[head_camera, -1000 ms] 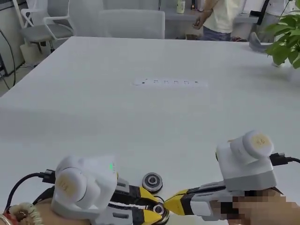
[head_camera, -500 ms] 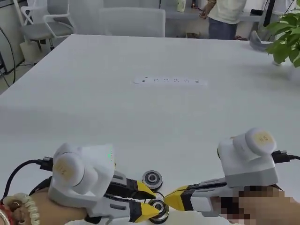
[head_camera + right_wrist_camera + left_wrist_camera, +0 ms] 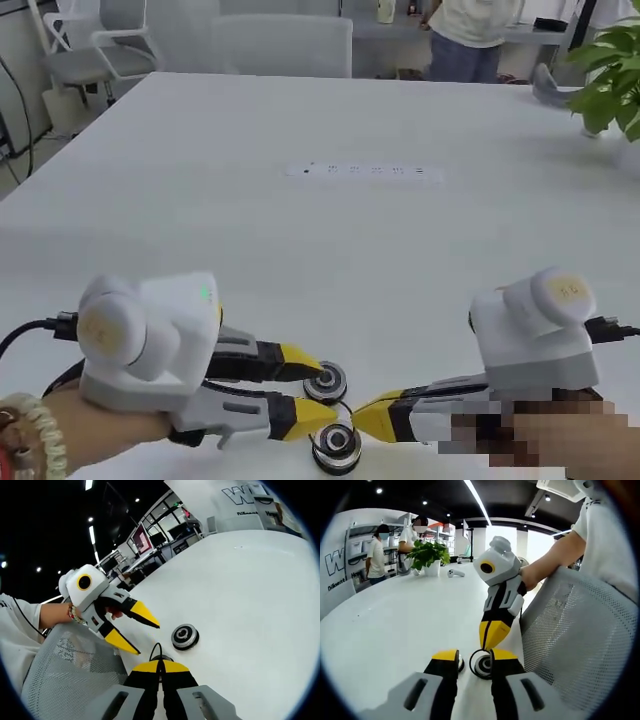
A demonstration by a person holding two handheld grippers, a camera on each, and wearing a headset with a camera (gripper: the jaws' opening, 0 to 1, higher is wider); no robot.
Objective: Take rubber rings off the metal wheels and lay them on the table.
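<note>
We look across a wide white table point(image 3: 200, 240) in an open office; a white power strip point(image 3: 365, 172) lies well out on it, a leafy plant point(image 3: 610, 75) stands at the far right edge, and a person stands beyond the far side.

Close to the near edge sit two metal wheels, just beside each other; the far wheel point(image 3: 326, 383) lies flat on the table, and the near wheel point(image 3: 336, 445) sits closest to us.

The left gripper point(image 3: 305, 386) reaches in from the left with its yellow-tipped tongs spread fairly wide and gripping nothing; one tip lies beside the far wheel, the other beside the near wheel.

The right gripper point(image 3: 365, 420) comes in from the right with its tongs pressed together on a thin black rubber ring point(image 3: 471, 663); in the right gripper view the ring shows as a dark line pinched between the yellow tips. In the left gripper view the ring forms a loop drawn up around the near wheel; we cannot tell whether it has come clear of that wheel. The far wheel is touched by neither gripper.
</note>
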